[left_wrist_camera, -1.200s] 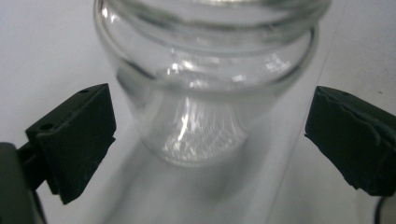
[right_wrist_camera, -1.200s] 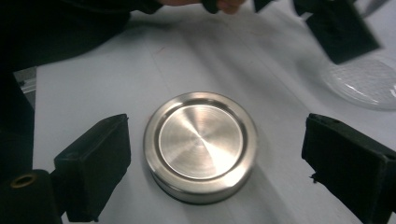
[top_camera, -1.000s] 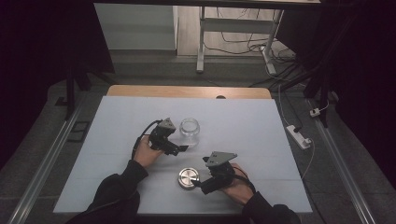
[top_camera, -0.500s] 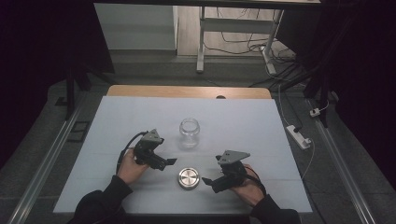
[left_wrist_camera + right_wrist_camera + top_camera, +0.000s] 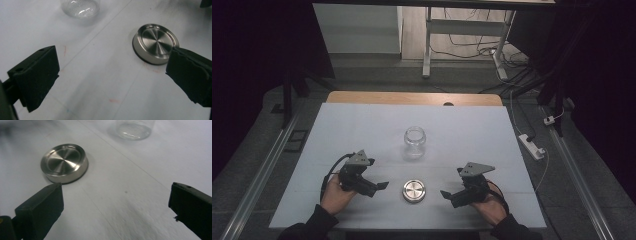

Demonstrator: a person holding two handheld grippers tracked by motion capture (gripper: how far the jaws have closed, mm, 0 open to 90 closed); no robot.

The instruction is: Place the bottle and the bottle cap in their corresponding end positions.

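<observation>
While your two hands rest low on the white table [image 5: 362, 125], near its front edge, the round metal lid [image 5: 414, 191] lies flat between them, top face up, touching neither tool. Your left gripper [image 5: 379, 186] sits just to the left of the lid with its jaws spread wide and nothing between them; in the left gripper view the lid [image 5: 155, 43] lies ahead and to the right, partly behind the right-hand jaw, though whether that jaw clears the rim or merely overlaps it from this angle is hard to tell. Your right gripper [image 5: 446, 194] sits just to the right of the lid, also released, jaws well apart and empty; in the right gripper view the lid [image 5: 64, 162] lies ahead of the left-hand jaw with a clear strip of table between them. Behind the lid, toward the middle of the table, the clear glass jar [image 5: 415, 142] stands upright with its mouth open, well apart from both grippers. Its base shows at the top edge of the left gripper view [image 5: 80, 8] and of the right gripper view [image 5: 135, 129], blurred in both. Faint reddish marks dot the table surface near the lid in the left gripper view.
</observation>
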